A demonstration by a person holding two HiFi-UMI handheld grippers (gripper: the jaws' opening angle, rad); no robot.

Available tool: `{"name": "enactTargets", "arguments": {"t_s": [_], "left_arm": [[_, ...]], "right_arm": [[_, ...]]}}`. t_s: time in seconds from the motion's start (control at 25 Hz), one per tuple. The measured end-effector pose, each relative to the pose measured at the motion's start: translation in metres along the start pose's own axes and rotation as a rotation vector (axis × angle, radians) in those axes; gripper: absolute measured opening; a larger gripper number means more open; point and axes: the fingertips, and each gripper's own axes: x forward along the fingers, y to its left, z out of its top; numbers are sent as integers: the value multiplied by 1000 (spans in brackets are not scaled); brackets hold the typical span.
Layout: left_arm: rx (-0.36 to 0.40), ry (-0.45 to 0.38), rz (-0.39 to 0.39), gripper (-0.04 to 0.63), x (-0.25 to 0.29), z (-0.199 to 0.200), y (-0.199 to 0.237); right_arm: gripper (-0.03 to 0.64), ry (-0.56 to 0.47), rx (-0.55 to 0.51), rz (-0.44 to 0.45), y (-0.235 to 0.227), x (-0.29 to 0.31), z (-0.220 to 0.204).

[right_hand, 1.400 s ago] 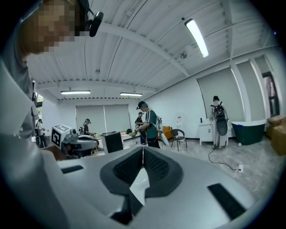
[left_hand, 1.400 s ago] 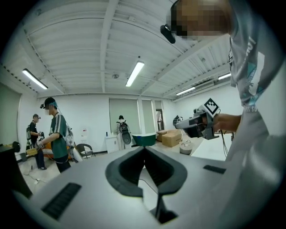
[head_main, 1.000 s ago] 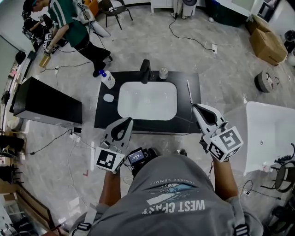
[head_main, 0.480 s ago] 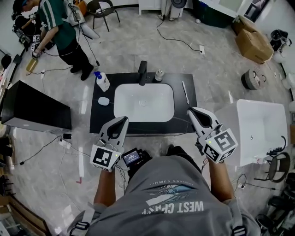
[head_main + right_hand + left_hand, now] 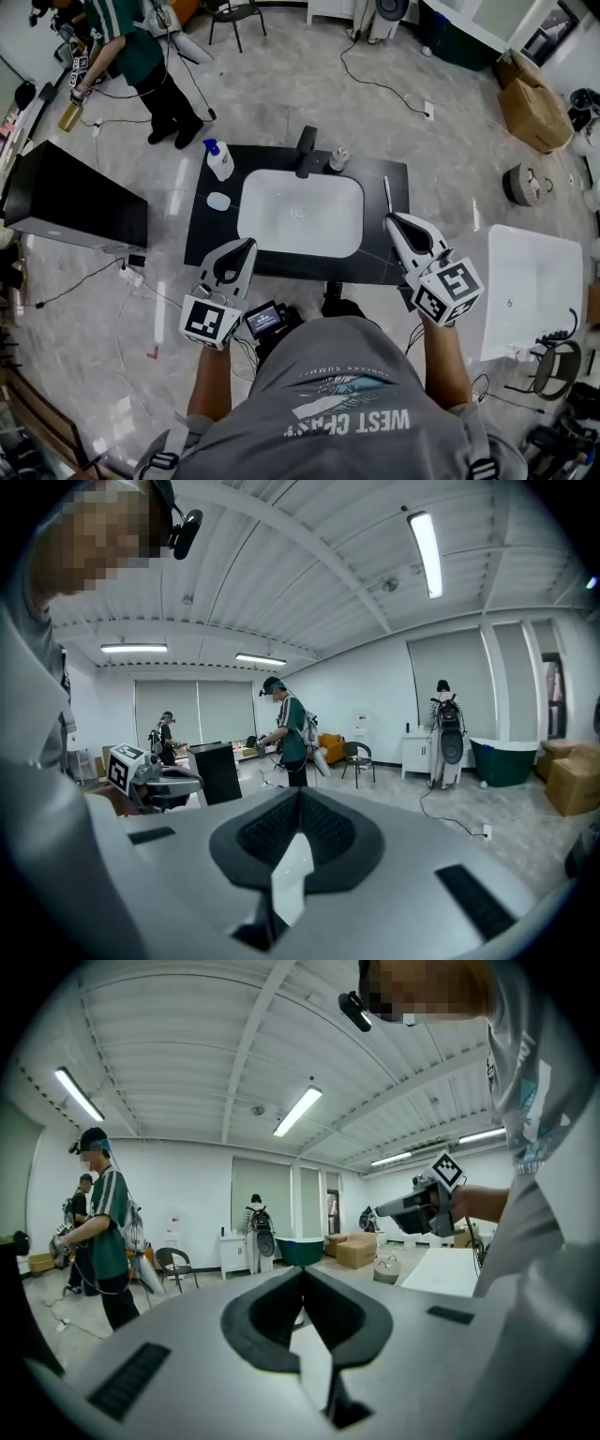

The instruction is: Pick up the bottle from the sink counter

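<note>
We hold the left gripper (image 5: 247, 245) and the right gripper (image 5: 393, 218) out ahead of the chest, well apart and roughly level with each other. Both point forward, tips angled slightly inward toward one another.

Left jaws: tips together, nothing between them. Right jaws: tips together as well, nothing between them.

A marker cube sits at the rear end of each gripper, nearest our body: left cube (image 5: 214, 323), right cube (image 5: 448, 292).

Left forearm (image 5: 210, 380) and right forearm (image 5: 446, 361) are bare, and both reach forward from under the shirt.

Bright ceiling tubes (image 5: 298, 1110), even light, fisheye-warped edges.
</note>
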Motion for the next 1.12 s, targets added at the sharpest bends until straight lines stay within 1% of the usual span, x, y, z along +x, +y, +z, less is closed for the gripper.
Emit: {"name": "enactTargets", "arguments": {"t_s": [0.16, 0.28, 0.36, 0.44, 0.56, 0.68, 0.88, 0.96, 1.12], "left_arm": [[15, 34, 54, 5, 9, 8, 8], [48, 55, 67, 5, 25, 9, 9], [45, 58, 80, 5, 36, 11, 8], [49, 85, 96, 5, 47, 9, 12], [22, 84, 128, 5, 64, 17, 16], [42, 110, 150, 5, 77, 16, 19], [13, 120, 198, 5, 94, 19, 16], [11, 132, 207, 5, 98, 16, 15], [47, 185, 185, 5, 100, 4, 18]], "right_arm": [[3, -12, 21, 38, -20, 15, 3], [3, -3, 47, 64, -39, 28, -3], [3, 2, 53, 85, -50, 37, -5], [3, 4, 58, 102, -63, 45, -5], [3, 13, 65, 126, -81, 57, -4], [3, 24, 75, 157, -95, 69, -6], [3, 30, 89, 212, -110, 85, -13], [3, 39, 93, 222, -117, 92, -17], [3, 63, 115, 230, -124, 107, -26]]}}
